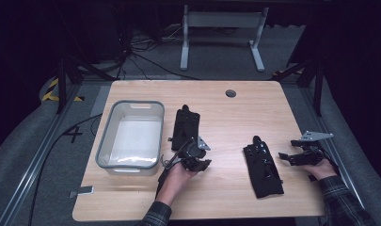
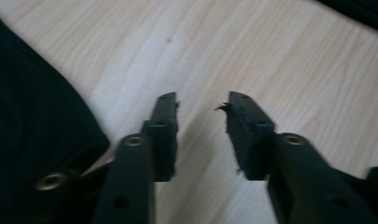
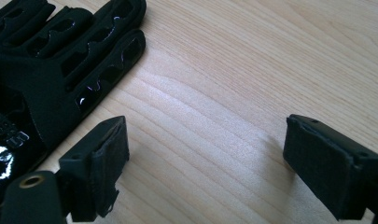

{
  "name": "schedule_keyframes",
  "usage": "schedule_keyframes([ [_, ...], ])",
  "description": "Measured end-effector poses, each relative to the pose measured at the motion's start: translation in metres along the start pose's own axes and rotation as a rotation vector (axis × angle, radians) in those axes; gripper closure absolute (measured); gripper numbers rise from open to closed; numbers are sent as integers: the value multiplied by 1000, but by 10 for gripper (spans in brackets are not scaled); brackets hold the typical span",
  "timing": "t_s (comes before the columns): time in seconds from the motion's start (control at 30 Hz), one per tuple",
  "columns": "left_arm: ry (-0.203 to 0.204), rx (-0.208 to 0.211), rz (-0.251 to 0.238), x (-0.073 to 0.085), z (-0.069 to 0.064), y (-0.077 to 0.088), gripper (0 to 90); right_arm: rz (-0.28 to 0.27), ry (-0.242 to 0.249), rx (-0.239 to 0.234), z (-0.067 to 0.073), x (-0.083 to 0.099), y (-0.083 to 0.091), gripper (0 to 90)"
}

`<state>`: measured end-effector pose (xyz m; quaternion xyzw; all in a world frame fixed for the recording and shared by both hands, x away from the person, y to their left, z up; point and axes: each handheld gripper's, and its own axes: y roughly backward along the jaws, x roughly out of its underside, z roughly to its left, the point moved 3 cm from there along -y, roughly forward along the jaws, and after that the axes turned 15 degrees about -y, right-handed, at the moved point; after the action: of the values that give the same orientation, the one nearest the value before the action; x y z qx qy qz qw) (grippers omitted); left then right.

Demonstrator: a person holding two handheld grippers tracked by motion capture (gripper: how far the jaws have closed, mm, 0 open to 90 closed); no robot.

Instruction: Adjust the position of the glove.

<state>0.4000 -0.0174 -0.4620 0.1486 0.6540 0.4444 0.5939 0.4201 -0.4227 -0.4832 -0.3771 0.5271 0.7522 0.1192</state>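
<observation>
Two black gloves on the counter point(image 1: 216, 197), grey bin point(image 1: 130, 138) at the left. Left glove point(image 1: 185, 126) lies just right of the bin. Right glove point(image 1: 262, 165) lies flat, centre-right, fingers pointing away from the person.

Left claw point(image 1: 197, 157) sits at the near end of the left glove, jaws parted with a moderate gap, nothing between them; in the left gripper view point(image 2: 201, 108) the dark fabric point(image 2: 32, 116) is off to the left side of the jaws, bare wood ahead. Right claw point(image 1: 288, 157) is spread wide, empty, just right of the right glove, not touching it; in the right gripper view point(image 3: 205, 140) the glove's fingers point(image 3: 60, 60) lie off the left jaw.

Likely step: picking up gloves for the bin, left one first as it's nearest.

To do it well:
- Swing the left claw toward the fabric; right now it points at bare wood.
- Come in low, one jaw sliding under the cuff edge, other on top.
- Bite a good fold, not a thin edge, since limp cloth slips.
- Lift clear of the bin wall before moving over.
- Keep the right claw wide until it's aligned on the right glove's cuff or side.
</observation>
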Motion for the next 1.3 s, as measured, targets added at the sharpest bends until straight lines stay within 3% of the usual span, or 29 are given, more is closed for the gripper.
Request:
schedule_keyframes([
  [0.13,30,-55,-3,-4,14,3,894,0,0,0,0,0,0,146],
  [0.33,89,-147,-4,-10,38,3,897,0,0,0,0,0,0,146],
  [0.67,160,-220,36,-9,62,-11,897,0,-1,0,0,0,0,146],
  [0.83,185,-208,85,-2,68,-23,897,0,-1,-1,0,0,0,146],
  [1.3,133,-135,77,-10,49,-31,899,0,-1,-1,0,0,0,146],
])
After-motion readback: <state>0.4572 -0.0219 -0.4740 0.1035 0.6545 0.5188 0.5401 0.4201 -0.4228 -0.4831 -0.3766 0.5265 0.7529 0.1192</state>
